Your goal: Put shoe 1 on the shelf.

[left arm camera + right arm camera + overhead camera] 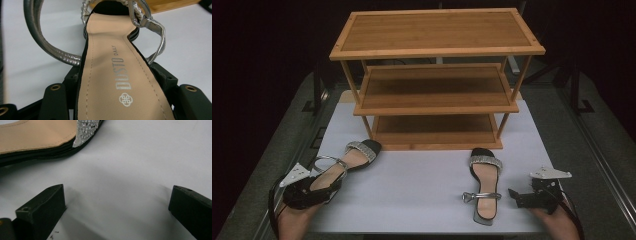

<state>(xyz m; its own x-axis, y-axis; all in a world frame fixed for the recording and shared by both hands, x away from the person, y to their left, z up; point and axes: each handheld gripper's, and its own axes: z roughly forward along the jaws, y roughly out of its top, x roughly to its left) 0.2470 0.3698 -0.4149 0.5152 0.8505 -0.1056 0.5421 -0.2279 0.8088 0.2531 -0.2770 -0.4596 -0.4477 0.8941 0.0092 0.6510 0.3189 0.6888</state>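
Two black sandals with tan insoles and silver straps lie on the white table [422,180]. The left sandal [354,157] [112,57] points toward the rack, its heel end between the jaws of my left gripper [329,184] [117,72], which is shut on it from both sides. The right sandal [485,180] lies flat with its toe to the rack. Its glittery toe band [85,130] appears at the top left of the right gripper view. My right gripper [515,196] [117,188] sits just right of that sandal's heel, open, with bare table between its jaws.
A three-tier bamboo shoe rack [437,82] stands at the back of the table, all shelves bare. The table's front edge is close to both hands. Dark floor and stand legs surround the table.
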